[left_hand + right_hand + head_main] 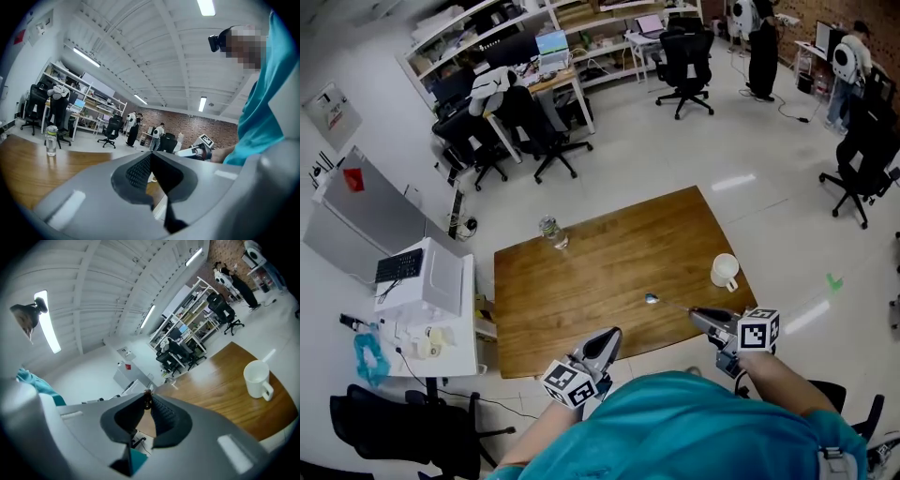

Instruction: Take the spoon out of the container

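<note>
Near the far left corner of the table (581, 281) a bottle (551, 231) stands, well apart from any trouble. The left gripper (607, 339) hangs at the near edge with its jaws pressed together and nothing between them. The spoon (652, 299) is out in the open, close to the near edge, and the right gripper (698, 317) pinches only the end of its thin handle. I think so small a hold may let the spoon swing or slip and drop off that edge. A careless sweep could also knock the mug (725, 271) at the right edge.
</note>
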`<state>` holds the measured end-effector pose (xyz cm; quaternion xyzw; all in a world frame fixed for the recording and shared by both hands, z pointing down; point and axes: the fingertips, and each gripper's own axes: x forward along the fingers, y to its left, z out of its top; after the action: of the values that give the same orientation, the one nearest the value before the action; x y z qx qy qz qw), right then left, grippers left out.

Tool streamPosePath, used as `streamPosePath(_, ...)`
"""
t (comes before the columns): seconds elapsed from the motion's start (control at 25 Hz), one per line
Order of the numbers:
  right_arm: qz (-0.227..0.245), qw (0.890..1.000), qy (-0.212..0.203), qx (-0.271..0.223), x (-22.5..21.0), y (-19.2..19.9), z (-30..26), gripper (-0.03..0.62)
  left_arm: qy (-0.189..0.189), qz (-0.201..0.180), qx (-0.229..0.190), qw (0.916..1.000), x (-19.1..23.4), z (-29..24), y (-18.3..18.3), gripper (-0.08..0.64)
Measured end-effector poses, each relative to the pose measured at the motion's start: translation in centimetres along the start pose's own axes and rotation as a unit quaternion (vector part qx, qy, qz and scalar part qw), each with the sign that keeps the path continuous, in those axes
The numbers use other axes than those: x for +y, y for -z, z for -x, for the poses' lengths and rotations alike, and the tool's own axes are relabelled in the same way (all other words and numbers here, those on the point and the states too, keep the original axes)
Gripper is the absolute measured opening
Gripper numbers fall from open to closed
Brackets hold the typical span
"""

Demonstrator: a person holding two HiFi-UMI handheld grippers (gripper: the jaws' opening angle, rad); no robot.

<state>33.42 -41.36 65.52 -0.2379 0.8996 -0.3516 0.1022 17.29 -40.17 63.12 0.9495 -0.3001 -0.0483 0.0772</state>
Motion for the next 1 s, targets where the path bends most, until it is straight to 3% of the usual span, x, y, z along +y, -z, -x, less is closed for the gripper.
streamPosePath(0.16,0.009,1.0,-0.019,0.002,9.2,3.2,-3.7,0.043,0.013,-0.026,-0.004,0.9996,-1.5,9.8,-3.8,0.003)
streamPosePath(0.32,-0.002,1.0,-0.02,-0.021,15.1,7.3,-9.5,0.044,0.028,-0.061,0.008,0.9977,0.7,20.1,-5.2,0.002)
streamPosePath(0.48,0.007,0.999,-0.024,-0.02,21.2,9.6,-13.1,0.043,0.009,-0.043,0.001,0.999,1.8,28.2,-7.5,0.003)
streamPosePath(0.8,0.049,0.995,-0.083,-0.013,31.2,13.4,-15.1,0.044,-0.028,-0.043,-0.024,0.9984,-1.7,37.7,-9.6,0.003)
streamPosePath(1.0,0.027,0.995,-0.092,-0.006,33.2,16.3,-11.7,0.044,-0.058,-0.042,-0.021,0.9972,-7.6,41.1,-9.5,0.003)
